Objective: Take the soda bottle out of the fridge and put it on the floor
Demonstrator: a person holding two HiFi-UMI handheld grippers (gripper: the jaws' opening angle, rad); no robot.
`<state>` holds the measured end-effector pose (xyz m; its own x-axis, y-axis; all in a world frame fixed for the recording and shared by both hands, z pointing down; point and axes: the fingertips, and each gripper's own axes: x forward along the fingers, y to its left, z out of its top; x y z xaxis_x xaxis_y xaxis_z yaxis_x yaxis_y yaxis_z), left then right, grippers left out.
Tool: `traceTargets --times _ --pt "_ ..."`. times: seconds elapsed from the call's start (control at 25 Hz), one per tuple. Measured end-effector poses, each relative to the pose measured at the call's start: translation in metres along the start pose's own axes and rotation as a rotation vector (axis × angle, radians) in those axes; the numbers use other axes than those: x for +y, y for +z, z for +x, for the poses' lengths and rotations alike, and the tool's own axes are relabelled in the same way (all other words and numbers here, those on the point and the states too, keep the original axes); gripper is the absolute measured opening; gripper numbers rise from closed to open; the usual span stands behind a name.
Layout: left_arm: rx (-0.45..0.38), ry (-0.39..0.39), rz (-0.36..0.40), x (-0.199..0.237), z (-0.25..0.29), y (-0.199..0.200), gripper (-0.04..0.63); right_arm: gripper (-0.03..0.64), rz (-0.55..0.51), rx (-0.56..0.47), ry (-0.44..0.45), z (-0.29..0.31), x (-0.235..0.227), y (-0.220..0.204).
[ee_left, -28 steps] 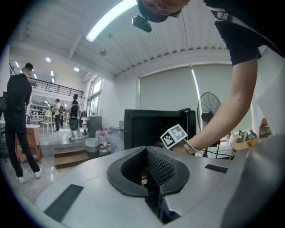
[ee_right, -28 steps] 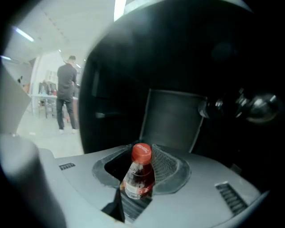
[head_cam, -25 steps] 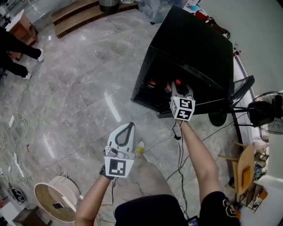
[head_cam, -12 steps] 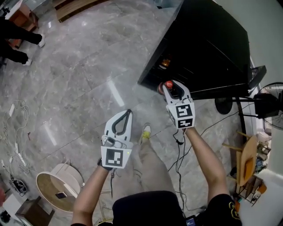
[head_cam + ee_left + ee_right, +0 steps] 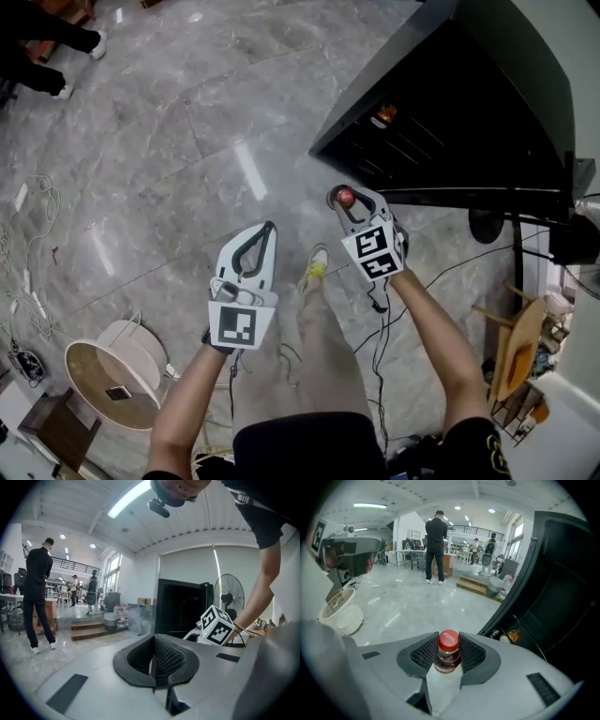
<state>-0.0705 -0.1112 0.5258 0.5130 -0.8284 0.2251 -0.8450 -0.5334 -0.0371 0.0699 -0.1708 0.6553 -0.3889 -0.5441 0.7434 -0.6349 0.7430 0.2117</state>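
Note:
The soda bottle (image 5: 345,197) has a red cap and dark drink in its neck. My right gripper (image 5: 351,200) is shut on that neck, the cap (image 5: 449,641) standing just above the ribbed pads. It hangs over the grey floor, in front of the black fridge (image 5: 450,103) and outside it. The fridge stands open, with dark wire shelves and an orange item (image 5: 382,114) inside. My left gripper (image 5: 263,231) is held lower left over the floor. Its pads (image 5: 165,657) are together with nothing between them.
A round white tub (image 5: 112,394) sits on the floor at lower left, with loose cables (image 5: 28,281) beyond it. A standing fan (image 5: 574,234) and a wooden chair (image 5: 516,347) are to the right of the fridge. A person's legs (image 5: 47,56) stand far left. My shoe (image 5: 317,262) is between the grippers.
The right gripper has drawn the bottle back out of the fridge opening, to a spot over the floor in front of it. The left gripper has stayed about where it was.

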Motion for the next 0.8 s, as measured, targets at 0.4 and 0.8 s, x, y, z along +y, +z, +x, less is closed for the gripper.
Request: traceTargets --times 0.4,0.8 --pt "0.06 0.003 0.01 0.011 0.006 -0.066 0.017 0.126 -0.067 0.161 0.109 0.069 0.051 -0.06" --pt "0.093 -0.005 0.029 0.007 0.013 -0.131 0.017 0.126 -0.001 0.3 0.213 0.123 0.095 -0.117"
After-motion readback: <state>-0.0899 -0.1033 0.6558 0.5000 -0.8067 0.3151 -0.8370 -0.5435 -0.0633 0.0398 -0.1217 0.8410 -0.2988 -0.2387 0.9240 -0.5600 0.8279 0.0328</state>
